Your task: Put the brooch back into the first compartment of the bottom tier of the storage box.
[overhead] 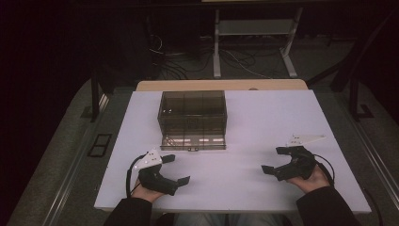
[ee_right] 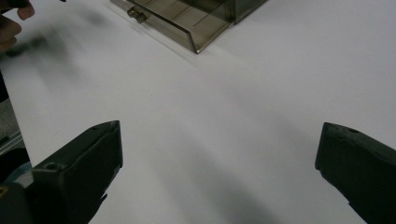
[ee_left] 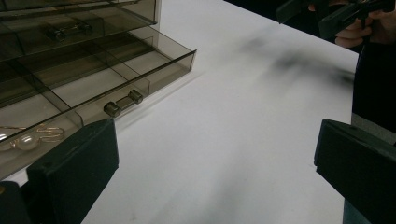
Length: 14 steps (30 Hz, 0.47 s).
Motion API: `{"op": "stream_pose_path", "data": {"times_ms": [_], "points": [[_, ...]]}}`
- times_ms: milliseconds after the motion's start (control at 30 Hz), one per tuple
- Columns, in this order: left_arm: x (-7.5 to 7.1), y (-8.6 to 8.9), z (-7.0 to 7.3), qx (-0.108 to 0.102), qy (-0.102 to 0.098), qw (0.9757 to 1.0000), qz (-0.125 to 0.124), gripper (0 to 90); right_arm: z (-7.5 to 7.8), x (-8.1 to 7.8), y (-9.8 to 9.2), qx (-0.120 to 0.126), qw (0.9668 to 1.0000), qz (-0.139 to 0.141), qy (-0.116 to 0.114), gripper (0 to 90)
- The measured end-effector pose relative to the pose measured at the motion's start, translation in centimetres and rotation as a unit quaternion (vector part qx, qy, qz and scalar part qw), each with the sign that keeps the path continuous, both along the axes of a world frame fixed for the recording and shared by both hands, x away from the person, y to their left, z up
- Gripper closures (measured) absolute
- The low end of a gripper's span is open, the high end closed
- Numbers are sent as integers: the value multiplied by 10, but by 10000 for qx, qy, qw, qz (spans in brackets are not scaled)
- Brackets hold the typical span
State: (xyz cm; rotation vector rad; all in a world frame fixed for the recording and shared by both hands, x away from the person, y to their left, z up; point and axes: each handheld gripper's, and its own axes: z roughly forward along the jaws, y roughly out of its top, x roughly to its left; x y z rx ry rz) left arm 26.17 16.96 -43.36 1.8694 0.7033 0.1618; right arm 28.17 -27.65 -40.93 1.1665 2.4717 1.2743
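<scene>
High view, one drawer box (overhead: 193,113), one drawer (overhead: 193,142) open, two spread grippers

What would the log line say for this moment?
left gripper: open, resting on table | right gripper: open, resting on table | drawer box: bottom drawer pulled out | earring: in drawer

Dim room; grey floor (overhead: 56,155); tangled cables (overhead: 174,63); white metal table legs (overhead: 217,47) beyond.
</scene>
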Motion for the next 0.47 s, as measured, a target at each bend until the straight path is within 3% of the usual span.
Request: {"op": "stream_pose_path", "data": {"times_ms": [467], "points": [[1,1,0,21,16,10000,33,0,-13,-12,-16,175,9995,-210,-167,3]]}}
